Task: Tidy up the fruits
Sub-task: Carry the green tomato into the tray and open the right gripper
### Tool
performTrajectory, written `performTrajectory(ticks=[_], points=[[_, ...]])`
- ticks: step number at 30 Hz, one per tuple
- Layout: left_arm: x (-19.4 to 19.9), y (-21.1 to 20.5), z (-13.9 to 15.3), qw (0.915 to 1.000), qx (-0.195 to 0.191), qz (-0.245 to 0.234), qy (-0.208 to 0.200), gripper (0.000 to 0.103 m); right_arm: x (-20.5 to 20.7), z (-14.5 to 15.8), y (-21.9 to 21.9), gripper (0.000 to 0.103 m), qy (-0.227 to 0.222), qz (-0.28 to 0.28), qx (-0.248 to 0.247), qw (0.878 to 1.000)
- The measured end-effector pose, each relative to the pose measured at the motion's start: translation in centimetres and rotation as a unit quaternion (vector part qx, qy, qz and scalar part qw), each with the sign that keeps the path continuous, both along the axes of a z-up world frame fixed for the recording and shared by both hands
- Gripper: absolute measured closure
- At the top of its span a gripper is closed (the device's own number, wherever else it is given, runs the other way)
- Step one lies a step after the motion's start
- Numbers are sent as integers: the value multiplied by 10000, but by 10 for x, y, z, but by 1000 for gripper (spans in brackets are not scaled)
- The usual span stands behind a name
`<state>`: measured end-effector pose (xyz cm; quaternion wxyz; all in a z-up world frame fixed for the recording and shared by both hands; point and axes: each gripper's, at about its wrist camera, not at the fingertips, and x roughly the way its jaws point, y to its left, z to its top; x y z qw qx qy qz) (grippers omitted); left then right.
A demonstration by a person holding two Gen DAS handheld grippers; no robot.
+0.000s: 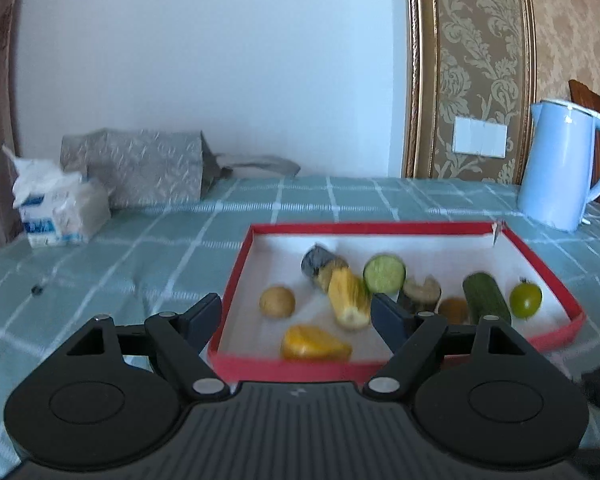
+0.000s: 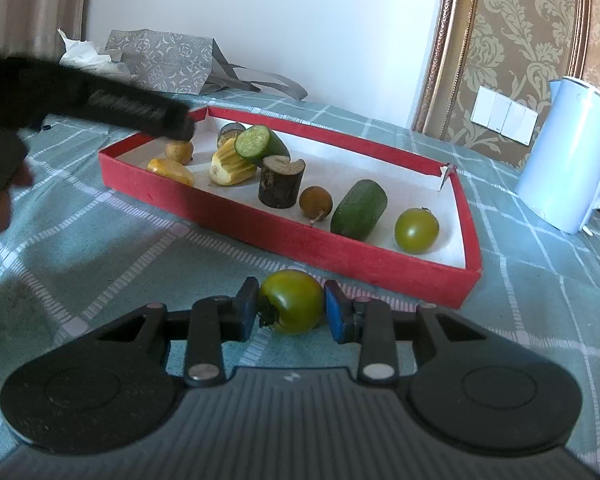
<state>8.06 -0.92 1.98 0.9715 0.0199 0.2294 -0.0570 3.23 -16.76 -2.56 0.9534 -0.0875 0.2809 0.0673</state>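
Note:
A red-rimmed tray (image 1: 380,229) (image 2: 260,236) with a white floor lies on the checked tablecloth. In it are a green tomato (image 1: 525,300) (image 2: 416,231), a whole cucumber piece (image 1: 486,302) (image 2: 359,210), a cut cucumber (image 1: 384,273) (image 2: 260,142), a corn piece (image 1: 350,300) (image 2: 230,164), a yellow wedge (image 1: 314,344) (image 2: 171,171), a small yellowish round fruit (image 1: 277,301) (image 2: 179,151) and a brown one (image 2: 316,199). My left gripper (image 1: 296,312) is open over the tray's near left corner, holding nothing. My right gripper (image 2: 292,308) is shut on a second green tomato (image 2: 294,300), just outside the tray's near rim.
A pale blue kettle (image 1: 560,168) (image 2: 568,156) stands right of the tray. A grey patterned paper bag (image 1: 140,164) (image 2: 160,60) and a tissue pack (image 1: 56,208) sit at the back left by the wall. A dark cylinder (image 2: 281,184) stands in the tray.

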Motion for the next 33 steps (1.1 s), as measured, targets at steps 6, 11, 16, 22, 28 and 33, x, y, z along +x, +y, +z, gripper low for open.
performTrajectory(ticks=[6, 11, 16, 22, 28, 33], points=[[-18, 16, -8, 9994, -283, -114, 160, 21, 0, 0, 0, 70, 2, -35, 28, 10000], [-23, 15, -17, 9983, -263, -349, 376, 18, 0, 0, 0, 70, -4, -84, 24, 10000], [-28, 9, -23, 9971, -144, -556, 500, 18, -1, 0, -3, 70, 10, -161, 132, 9998], [-28, 3, -30, 9974, 156, -487, 504, 18, -7, 3, -10, 70, -50, -271, 237, 9993], [-22, 3, -34, 9973, 114, -403, 606, 18, -13, 28, -27, 70, -521, -452, 436, 9967], [-15, 3, -36, 9973, 70, -250, 683, 18, 20, 46, -37, 70, -532, -556, 422, 9961]])
